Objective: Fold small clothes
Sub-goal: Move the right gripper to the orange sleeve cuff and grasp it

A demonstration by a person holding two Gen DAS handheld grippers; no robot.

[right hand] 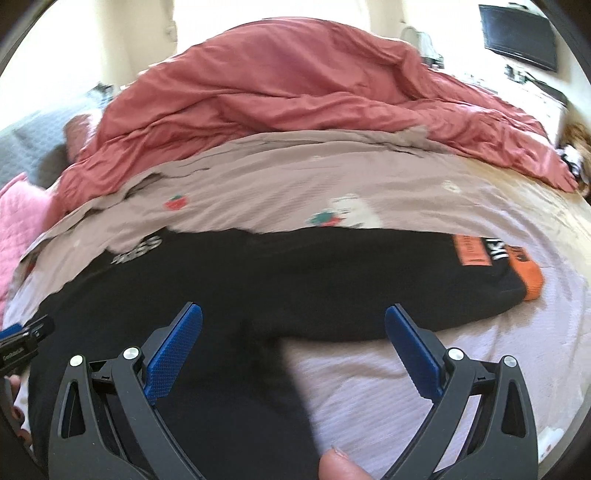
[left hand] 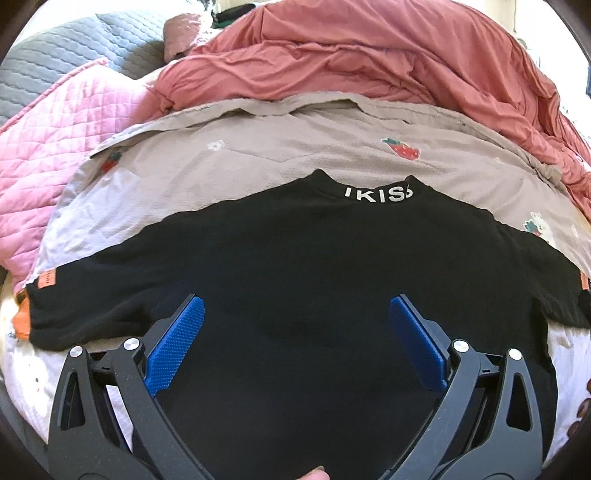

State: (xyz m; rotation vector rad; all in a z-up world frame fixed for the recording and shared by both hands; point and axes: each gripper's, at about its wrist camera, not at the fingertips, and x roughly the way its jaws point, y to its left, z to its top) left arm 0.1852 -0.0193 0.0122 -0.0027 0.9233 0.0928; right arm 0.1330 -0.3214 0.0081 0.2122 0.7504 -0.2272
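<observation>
A black sweatshirt (left hand: 295, 266) lies flat on the bed, its collar with white letters (left hand: 378, 194) at the far side and both sleeves spread out. Orange cuffs show at the left edge (left hand: 20, 317) and on the right sleeve (right hand: 530, 277). My left gripper (left hand: 295, 314) hovers open over the middle of the sweatshirt's body, nothing between its blue pads (left hand: 177, 347). My right gripper (right hand: 293, 317) is open above the right side of the sweatshirt (right hand: 258, 280), over the armpit where sleeve meets body. The left gripper's tip (right hand: 26, 338) shows at the right wrist view's left edge.
A taupe sheet with strawberry prints (left hand: 258, 147) covers the bed. A rumpled coral-red duvet (left hand: 351, 59) is piled behind it. A pink quilted blanket (left hand: 55, 129) and grey quilt (left hand: 74, 48) lie at the far left. A dark screen (right hand: 521, 35) hangs at the far right.
</observation>
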